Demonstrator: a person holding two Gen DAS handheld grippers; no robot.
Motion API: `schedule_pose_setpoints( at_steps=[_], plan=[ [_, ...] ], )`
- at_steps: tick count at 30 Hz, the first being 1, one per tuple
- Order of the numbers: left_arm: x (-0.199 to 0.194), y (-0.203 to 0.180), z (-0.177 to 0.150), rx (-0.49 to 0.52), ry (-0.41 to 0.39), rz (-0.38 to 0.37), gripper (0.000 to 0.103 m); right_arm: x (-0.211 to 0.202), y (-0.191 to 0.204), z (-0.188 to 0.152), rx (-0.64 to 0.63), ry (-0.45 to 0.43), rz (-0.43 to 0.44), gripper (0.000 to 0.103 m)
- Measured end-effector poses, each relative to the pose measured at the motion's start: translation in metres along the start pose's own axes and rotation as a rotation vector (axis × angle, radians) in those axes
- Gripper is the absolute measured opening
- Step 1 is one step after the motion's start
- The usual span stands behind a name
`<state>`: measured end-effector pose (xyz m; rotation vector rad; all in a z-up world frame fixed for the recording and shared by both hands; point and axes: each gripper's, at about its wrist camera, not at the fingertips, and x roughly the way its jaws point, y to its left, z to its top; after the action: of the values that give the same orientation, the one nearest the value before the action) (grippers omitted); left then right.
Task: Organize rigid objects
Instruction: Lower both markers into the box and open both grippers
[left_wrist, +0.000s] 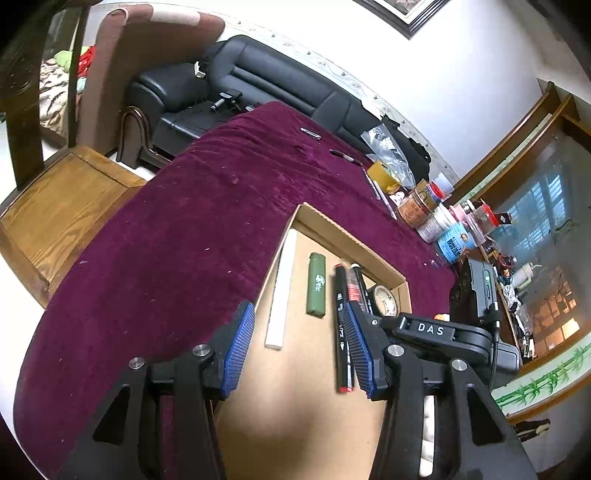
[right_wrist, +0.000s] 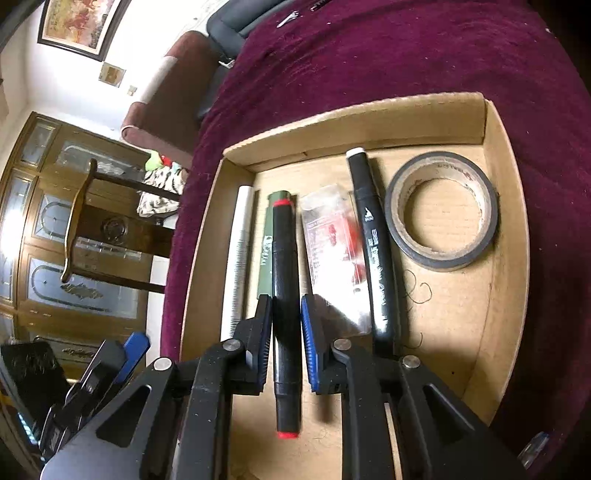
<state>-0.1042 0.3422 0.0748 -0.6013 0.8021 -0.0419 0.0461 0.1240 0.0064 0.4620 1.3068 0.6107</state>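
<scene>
Right gripper (right_wrist: 286, 325) pinching red-capped marker (right_wrist: 285, 295) over cardboard tray (right_wrist: 506, 206), lining it up parallel with lighter (left_wrist: 316, 284) at 11 o'clock; left gripper (left_wrist: 295, 343) spread, empty

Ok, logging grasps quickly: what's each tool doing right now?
Left tool: open, empty, above the cardboard box.
Right tool: around the red-capped black marker; grip cannot be told.

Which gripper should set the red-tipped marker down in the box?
Right: the right gripper is shut on the red-tipped marker above the cardboard box; the left gripper is open, holding nothing.
</scene>
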Motion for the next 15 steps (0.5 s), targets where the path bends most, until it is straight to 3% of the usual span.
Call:
schedule_pose_setpoints(
  at_steps=[5, 8, 11, 13, 15],
  plan=[
    [-0.005, -0.001, -0.006, -0.009, -0.011, -0.003, 0.048, -0.014, 0.008, -0.003, -0.061, -0.064, -0.032, 0.015],
    [-0.011, -0.004, -0.011, 0.006, -0.028, -0.004, 0.057, -0.036, 0.015, -0.004, -0.123, -0.107, -0.016, 0.015],
    [-0.016, -0.004, -0.017, 0.003, -0.043, 0.002, 0.059, -0.057, 0.019, -0.005, -0.181, -0.147, -0.015, 0.02],
    [-0.015, -0.002, -0.021, -0.012, -0.04, -0.001, 0.059, -0.065, 0.018, -0.005, -0.203, -0.15, -0.01, 0.033],
    [-0.015, -0.002, -0.026, -0.023, -0.035, -0.003, 0.059, -0.066, 0.015, -0.006, -0.201, -0.148, 0.0, 0.034]
  ],
)
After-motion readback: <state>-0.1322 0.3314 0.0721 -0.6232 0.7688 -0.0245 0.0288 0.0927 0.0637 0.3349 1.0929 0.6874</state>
